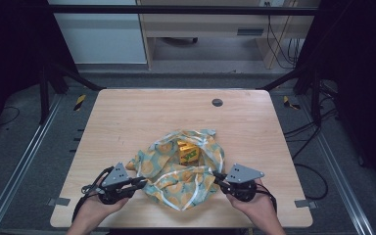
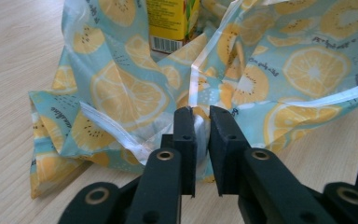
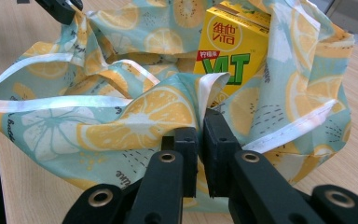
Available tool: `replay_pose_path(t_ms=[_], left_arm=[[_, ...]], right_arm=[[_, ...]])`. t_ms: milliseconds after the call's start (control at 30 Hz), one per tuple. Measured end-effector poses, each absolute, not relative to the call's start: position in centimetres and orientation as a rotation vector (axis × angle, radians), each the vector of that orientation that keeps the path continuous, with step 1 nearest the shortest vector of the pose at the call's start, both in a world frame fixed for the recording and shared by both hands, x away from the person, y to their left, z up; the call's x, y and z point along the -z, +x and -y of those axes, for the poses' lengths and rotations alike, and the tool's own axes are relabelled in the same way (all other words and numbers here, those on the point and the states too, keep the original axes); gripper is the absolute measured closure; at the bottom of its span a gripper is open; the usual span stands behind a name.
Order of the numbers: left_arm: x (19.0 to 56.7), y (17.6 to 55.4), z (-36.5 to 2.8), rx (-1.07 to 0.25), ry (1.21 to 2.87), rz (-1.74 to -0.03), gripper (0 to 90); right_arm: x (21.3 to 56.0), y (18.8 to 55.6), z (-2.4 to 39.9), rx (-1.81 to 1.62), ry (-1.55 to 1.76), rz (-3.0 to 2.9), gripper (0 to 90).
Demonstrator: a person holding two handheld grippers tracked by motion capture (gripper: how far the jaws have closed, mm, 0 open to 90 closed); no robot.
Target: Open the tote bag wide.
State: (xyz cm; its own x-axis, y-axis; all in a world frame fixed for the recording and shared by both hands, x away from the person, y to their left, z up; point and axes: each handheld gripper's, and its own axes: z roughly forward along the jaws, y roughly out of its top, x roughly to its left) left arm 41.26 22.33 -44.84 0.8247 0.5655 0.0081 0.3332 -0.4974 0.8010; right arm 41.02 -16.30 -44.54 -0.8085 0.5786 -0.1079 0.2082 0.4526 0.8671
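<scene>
Left gripper (image 1: 139,183): held at the near left of the table; its jaws are clamped on a fold of the cloth bag's (image 1: 183,169) white-edged rim, seen pinched between the pads in the left gripper view (image 2: 200,135).
Right gripper (image 1: 219,177): held at the near right; its jaws are pressed together on the bag's opposite rim, the fabric being caught between them in the right gripper view (image 3: 199,140).
Cloth bag: laid crumpled on the near middle of the table between the two grippers, its mouth gaping upward (a blue-green fabric printed with lemon slices).
Drink carton (image 1: 188,152): stood inside the bag, toward its far side; a yellow box with green lettering, partly screened by the bag's folds (image 3: 233,51).
In the way: the raised near folds of the bag are set between each gripper and the carton.
Hands: a hand (image 1: 100,205) is wrapped round the left gripper's body, another (image 1: 254,205) round the right.
Table (image 1: 127,117): pale wood grain, bare beyond the bag.
Grommet (image 1: 217,102): a dark round cap is set into the far part of the table.
Room: a black frame (image 1: 176,10) is placed around the table, cables (image 1: 279,44) are trailed over grey floor at the right, and a light wooden desk (image 1: 200,24) is seen at the back.
</scene>
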Motion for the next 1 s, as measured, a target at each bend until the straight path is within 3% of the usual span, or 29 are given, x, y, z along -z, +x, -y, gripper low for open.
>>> replay_pose_path(t_ms=[200,733,900,933,1000], left_arm=[[45.1,41.2,-22.2,-0.331,2.155,-0.643,86.6],[46.4,41.5,-21.6,-0.333,2.206,-0.626,88.1],[46.5,41.5,-21.6,-0.341,2.213,-0.630,88.4],[46.5,41.5,-21.7,-0.345,2.213,-0.633,88.4],[46.5,41.5,-21.8,-0.348,2.210,-0.635,88.4]], right_arm=[[44.8,41.2,16.8,-1.300,0.685,-2.331,84.5],[46.1,41.7,17.5,-1.159,0.723,-2.394,81.6],[46.5,41.8,17.5,-1.118,0.733,-2.410,75.2],[46.3,41.8,17.6,-1.120,0.739,-2.407,66.9],[46.0,41.6,17.6,-1.126,0.740,-2.410,59.7]])
